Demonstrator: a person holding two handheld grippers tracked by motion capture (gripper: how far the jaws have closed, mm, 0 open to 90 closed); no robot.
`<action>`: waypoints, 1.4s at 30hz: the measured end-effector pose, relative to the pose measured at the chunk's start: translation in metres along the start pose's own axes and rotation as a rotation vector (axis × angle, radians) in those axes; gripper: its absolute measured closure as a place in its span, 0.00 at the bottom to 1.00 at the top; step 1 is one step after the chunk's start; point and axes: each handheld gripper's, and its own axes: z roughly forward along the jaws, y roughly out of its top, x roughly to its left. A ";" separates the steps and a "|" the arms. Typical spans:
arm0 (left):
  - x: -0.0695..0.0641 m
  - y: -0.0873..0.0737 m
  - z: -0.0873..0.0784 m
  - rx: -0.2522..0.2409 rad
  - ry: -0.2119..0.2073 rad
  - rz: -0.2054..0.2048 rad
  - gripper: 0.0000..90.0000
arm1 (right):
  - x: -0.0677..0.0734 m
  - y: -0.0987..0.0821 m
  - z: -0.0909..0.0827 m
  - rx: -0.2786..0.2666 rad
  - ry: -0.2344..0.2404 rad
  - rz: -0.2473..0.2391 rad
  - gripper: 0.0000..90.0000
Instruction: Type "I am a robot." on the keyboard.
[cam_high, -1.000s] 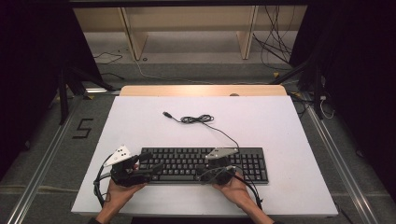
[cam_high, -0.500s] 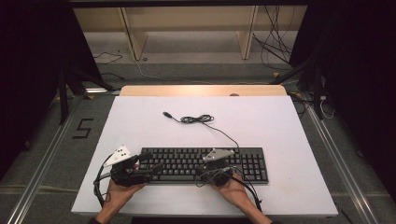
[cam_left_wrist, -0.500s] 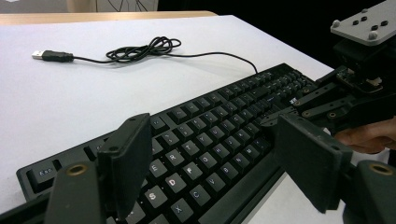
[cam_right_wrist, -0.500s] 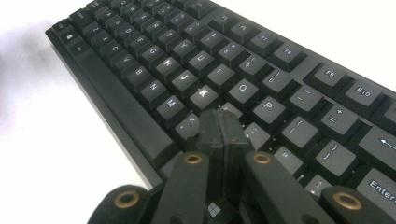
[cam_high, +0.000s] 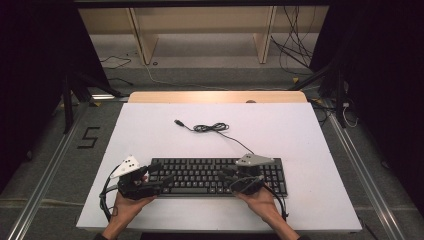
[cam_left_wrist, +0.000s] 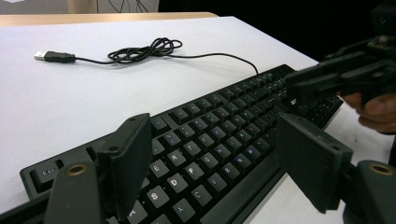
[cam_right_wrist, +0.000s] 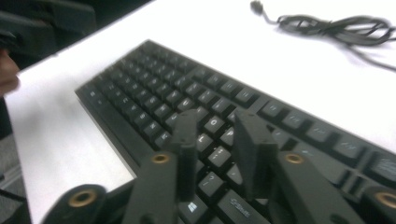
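The right tool (cam_high: 227, 176) has shifted slightly over the keyboard (cam_high: 210, 175) and its jaws have just been opening, nothing between them, apparently after pressing a key. The keyboard lies at the bench's (cam_high: 300, 130) near edge, cable (cam_high: 212, 128) loose behind. The left tool (cam_high: 159, 176), jaws wide and empty, hovers over the left-hand keys.

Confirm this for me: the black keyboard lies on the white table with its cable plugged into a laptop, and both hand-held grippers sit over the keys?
Not quite. The cable is plugged into nothing: the high view shows its USB plug lying loose on the table. The rest holds: left hand-held gripper and right hand-held gripper over the keyboard.
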 end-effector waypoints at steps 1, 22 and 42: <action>0.000 0.000 0.000 0.000 0.000 0.000 0.30 | -0.001 0.000 -0.004 -0.013 0.002 0.002 0.74; 0.000 0.000 0.001 0.004 -0.004 -0.001 0.30 | -0.010 -0.018 -0.062 -0.152 -0.042 0.029 0.41; -0.001 0.000 0.001 0.004 -0.011 -0.002 0.30 | -0.012 -0.033 -0.080 -0.175 -0.072 0.040 0.35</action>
